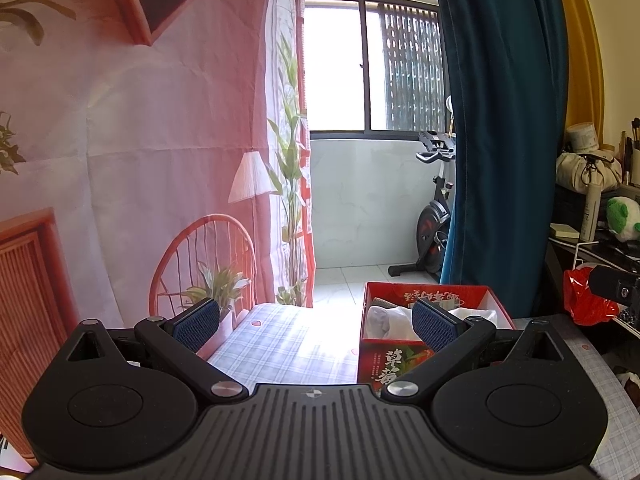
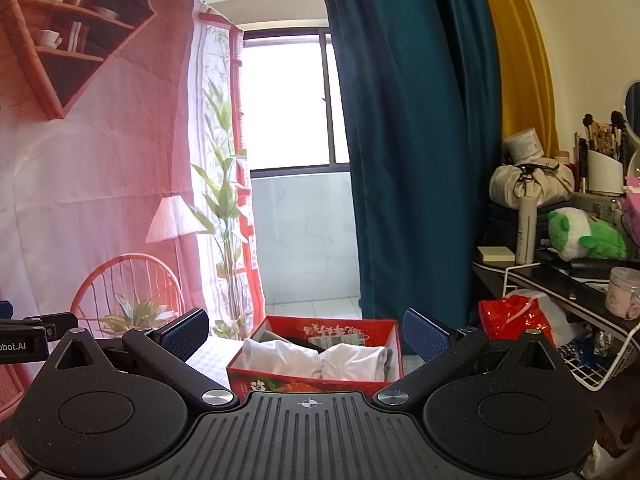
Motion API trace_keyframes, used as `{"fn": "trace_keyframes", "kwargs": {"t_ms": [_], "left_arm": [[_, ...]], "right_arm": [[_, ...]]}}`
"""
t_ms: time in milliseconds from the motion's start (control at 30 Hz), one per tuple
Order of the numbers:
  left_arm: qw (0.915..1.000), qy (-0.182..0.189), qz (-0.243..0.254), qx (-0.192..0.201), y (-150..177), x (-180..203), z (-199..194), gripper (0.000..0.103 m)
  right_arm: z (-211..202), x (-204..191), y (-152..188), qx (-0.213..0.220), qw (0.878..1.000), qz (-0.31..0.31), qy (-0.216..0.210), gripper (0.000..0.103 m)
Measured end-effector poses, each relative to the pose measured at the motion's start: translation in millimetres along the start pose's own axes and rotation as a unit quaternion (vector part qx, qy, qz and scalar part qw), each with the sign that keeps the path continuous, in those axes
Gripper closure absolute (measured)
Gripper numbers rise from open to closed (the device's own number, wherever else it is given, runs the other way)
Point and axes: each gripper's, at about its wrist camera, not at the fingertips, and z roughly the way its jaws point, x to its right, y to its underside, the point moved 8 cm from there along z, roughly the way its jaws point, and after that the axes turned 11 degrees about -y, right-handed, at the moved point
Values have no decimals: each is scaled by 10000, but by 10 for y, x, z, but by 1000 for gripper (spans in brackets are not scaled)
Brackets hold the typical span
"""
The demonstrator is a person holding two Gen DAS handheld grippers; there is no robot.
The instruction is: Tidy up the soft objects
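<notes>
Two claws are mine, and both stand wide with nothing between their blue pads. My left gripper (image 1: 316,326) hangs above the checked tablecloth (image 1: 288,352), its right pad (image 1: 434,330) in front of the red box (image 1: 390,362). My right gripper (image 2: 306,334) looks straight at that red box (image 2: 308,382), which sits near the far edge of the table. Inside the box lie folded white clothes (image 2: 316,360), side by side, with something dark (image 2: 304,342) behind them; I cannot tell what it is. Off to the right, a green and white plush toy (image 2: 580,236) rests on a cluttered black desk (image 2: 560,280) beside the teal curtain (image 2: 412,140).
</notes>
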Motion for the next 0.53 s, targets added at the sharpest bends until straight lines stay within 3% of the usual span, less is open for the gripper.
{"fn": "trace_keyframes", "kwargs": {"t_ms": [533], "left_arm": [[10000,77,43,-21,5,-13,36,0]], "right_arm": [[-16,-21,-8,28,10000,30,19,0]]}}
